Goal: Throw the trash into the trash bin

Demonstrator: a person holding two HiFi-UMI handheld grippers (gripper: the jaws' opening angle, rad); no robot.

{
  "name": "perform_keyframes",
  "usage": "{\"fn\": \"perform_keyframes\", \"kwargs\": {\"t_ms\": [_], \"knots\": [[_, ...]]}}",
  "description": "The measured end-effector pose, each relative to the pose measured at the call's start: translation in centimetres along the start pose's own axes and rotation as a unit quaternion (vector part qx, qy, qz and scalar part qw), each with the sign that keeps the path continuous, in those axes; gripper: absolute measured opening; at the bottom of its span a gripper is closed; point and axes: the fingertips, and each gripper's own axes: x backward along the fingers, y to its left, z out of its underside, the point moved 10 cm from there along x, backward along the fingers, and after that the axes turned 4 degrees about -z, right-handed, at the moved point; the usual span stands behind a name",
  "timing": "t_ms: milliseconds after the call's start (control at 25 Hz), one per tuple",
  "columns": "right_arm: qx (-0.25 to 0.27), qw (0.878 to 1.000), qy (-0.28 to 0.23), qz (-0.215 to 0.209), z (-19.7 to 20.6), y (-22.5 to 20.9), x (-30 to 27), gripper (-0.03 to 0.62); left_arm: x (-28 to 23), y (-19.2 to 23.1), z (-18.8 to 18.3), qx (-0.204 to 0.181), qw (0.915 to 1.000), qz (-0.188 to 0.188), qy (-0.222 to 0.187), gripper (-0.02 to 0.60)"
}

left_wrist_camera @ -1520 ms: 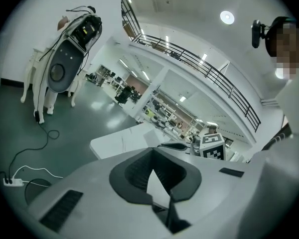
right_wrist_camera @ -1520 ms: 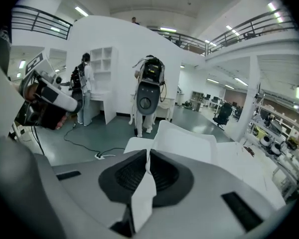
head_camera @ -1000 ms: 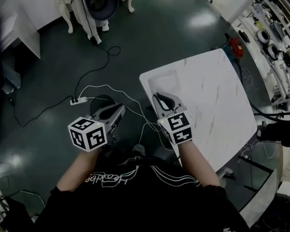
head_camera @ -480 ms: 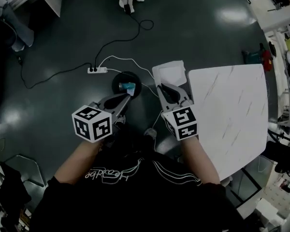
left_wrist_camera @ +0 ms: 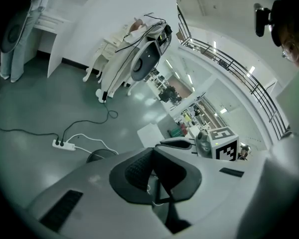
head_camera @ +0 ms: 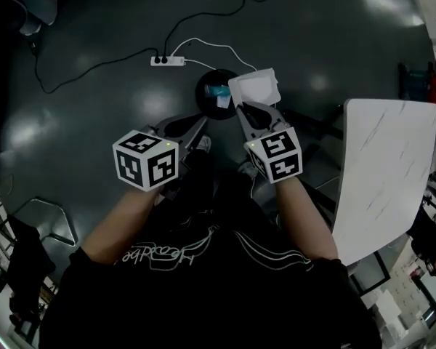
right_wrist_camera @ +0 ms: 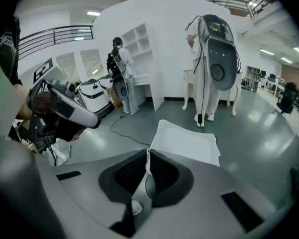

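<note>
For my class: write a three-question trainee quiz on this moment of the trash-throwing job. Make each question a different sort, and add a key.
1. Multiple choice: What does the right gripper grip? A) a white tray B) a bottle C) nothing
2. True or false: The white tray already lies inside the black trash bin.
3. Fill in: The white power strip lies on the ____.

Key: 1 A; 2 false, it is pinched by its edge in the jaws; 3 floor.
</note>
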Motion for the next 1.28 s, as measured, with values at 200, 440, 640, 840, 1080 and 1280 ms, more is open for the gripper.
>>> {"fn": "perform_keyframes", "kwargs": {"t_ms": [200,440,640,840,1080,1280], "knots": [[-0.013,0.998,0.049,-0.030,3.5,0.7,-7.0,0.046,-1.1,4.1,2.0,0.009,0.9997,0.005,0.023,0.006],[-0.017,0.988,0.148,-0.048,9.1,-1.4,-15.7,0.046,-3.7,9.2,4.4,0.038,0.9984,-0.003,0.042,0.006],[0.029,0.976,0.201,-0.075,10.4,-0.8,-18.6,0.046,-3.9,11.9,6.9,0.077,0.9940,-0.008,0.077,0.005],[0.020,0.973,0.212,-0.086,10.9,-1.0,-19.9,0.048,-3.8,13.2,7.4,0.079,0.9926,-0.015,0.090,0.006],[-0.003,0.964,0.244,-0.104,12.0,-1.9,-20.5,0.264,-4.0,14.3,6.2,0.080,0.9930,-0.031,0.081,0.006],[-0.118,0.969,0.200,-0.088,13.1,-3.4,-19.2,0.265,-4.0,15.1,5.6,0.085,0.9922,-0.044,0.079,0.006]]}}
